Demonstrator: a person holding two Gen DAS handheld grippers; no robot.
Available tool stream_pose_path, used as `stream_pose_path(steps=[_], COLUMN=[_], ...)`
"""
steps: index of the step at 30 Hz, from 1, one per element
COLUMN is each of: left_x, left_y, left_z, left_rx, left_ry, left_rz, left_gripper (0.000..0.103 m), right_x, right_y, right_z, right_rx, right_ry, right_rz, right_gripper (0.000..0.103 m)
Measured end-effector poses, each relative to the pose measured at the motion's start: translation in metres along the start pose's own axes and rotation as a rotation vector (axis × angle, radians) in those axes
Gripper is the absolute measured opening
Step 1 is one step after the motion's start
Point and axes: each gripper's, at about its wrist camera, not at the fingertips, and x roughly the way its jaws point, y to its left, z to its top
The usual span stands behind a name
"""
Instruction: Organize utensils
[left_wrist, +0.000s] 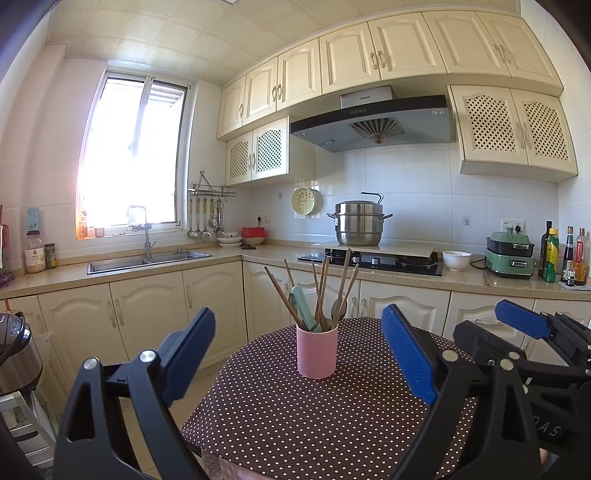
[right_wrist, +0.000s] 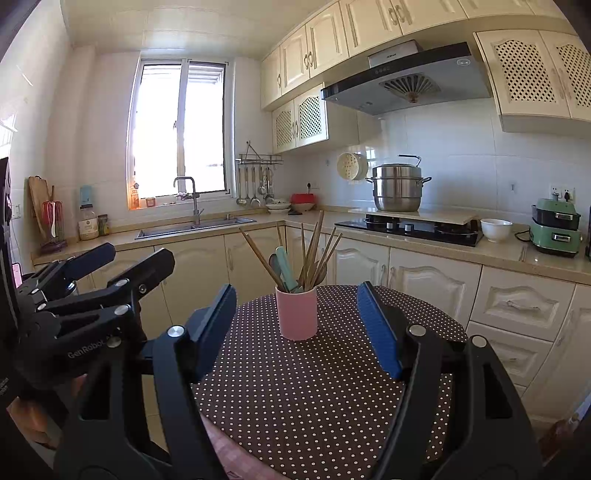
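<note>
A pink utensil cup (left_wrist: 317, 354) stands upright on a round table with a brown polka-dot cloth (left_wrist: 314, 424). It holds several wooden chopsticks (left_wrist: 282, 295), a mint-handled utensil (left_wrist: 303, 308) and metal spoons. My left gripper (left_wrist: 297, 325) is open and empty, its blue pads either side of the cup, short of it. My right gripper (right_wrist: 297, 295) is open and empty, also framing the cup (right_wrist: 296, 313) from the near side. Each gripper shows beside the other: the right one in the left wrist view (left_wrist: 524, 321), the left one in the right wrist view (right_wrist: 96, 258).
Kitchen counter (left_wrist: 258, 254) runs behind the table with a sink (left_wrist: 147, 260), a steamer pot (left_wrist: 358, 225) on the stove, a white bowl (left_wrist: 456, 260), a green cooker (left_wrist: 511, 254) and bottles (left_wrist: 565, 258). A rice cooker (left_wrist: 16, 354) stands at the left.
</note>
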Motion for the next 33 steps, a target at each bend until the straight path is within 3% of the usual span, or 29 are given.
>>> stream_pose_path(steps=[33], left_x=[0.016], left_y=[0.005], left_z=[-0.008], left_rx=[-0.004], left_ry=[0.018], left_rz=[-0.001], left_gripper=[0.090], right_x=[0.008], right_y=[-0.003], right_z=[-0.008], right_rx=[0.008], right_ry=[0.016], right_rz=[0.001], right_gripper=[0.068])
